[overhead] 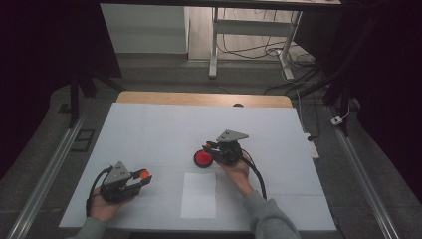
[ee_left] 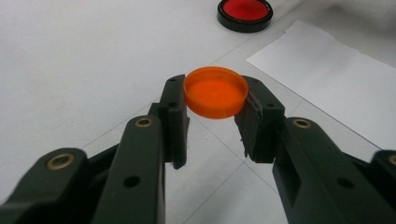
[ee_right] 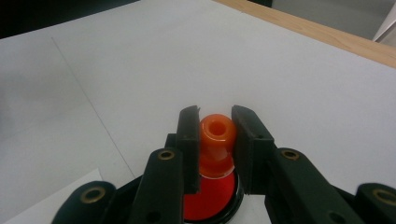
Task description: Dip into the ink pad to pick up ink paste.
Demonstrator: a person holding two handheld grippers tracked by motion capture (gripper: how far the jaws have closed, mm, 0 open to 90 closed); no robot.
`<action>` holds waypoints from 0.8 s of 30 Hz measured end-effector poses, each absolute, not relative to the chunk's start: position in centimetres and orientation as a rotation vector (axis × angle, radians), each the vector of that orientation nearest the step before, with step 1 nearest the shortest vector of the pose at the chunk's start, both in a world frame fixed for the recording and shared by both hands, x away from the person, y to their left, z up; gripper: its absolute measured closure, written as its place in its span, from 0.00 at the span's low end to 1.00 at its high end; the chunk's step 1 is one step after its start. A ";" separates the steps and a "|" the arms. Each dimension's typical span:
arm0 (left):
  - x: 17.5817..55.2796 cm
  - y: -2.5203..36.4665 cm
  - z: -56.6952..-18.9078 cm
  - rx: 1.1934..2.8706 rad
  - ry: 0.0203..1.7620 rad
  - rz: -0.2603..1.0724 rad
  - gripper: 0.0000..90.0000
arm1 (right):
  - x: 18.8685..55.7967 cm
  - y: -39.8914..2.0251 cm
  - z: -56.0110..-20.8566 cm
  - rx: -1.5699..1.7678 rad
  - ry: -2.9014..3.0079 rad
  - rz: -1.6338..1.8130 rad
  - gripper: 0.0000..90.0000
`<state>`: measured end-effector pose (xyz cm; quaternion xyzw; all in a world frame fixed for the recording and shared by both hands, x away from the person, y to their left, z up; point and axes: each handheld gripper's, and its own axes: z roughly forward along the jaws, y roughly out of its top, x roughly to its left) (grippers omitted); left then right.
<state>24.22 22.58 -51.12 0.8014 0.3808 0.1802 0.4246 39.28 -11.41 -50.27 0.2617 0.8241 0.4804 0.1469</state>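
Observation:
My left gripper (ee_left: 215, 95) is shut on a shallow orange cap (ee_left: 215, 89), pinched by its rim with the hollow side up. From above, that gripper (overhead: 144, 179) sits at the table's front left with the cap (overhead: 145, 174) at its tips. My right gripper (ee_right: 217, 119) is shut on a small orange bottle (ee_right: 215, 149) with an open round mouth, held upright over a red dish with a black rim (ee_right: 208, 200). In the high view the right gripper (overhead: 209, 148) stands mid-table, right beside the red dish (overhead: 202, 159).
A white sheet of paper (overhead: 199, 195) lies near the front edge between the two hands, also seen from the left gripper (ee_left: 336, 79). The table (overhead: 149, 129) is covered in white, with a wooden strip (overhead: 199, 98) at its far edge. The red dish (ee_left: 244, 13) lies far ahead of the left gripper.

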 end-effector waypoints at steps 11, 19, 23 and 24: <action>24.2 22.6 -51.1 2.006 0.952 0.450 0.72 | 39.1 -10.8 -50.7 0.729 2.408 1.350 0.80; 24.2 22.6 -51.2 2.006 0.952 0.450 0.72 | 39.3 -10.5 -51.3 0.725 2.432 1.322 0.80; 24.2 22.6 -51.1 2.007 0.950 0.451 0.72 | 39.5 -10.5 -51.8 0.732 2.450 1.292 0.80; 24.2 22.6 -51.1 2.008 0.949 0.450 0.72 | 39.5 -10.5 -51.9 0.732 2.453 1.284 0.80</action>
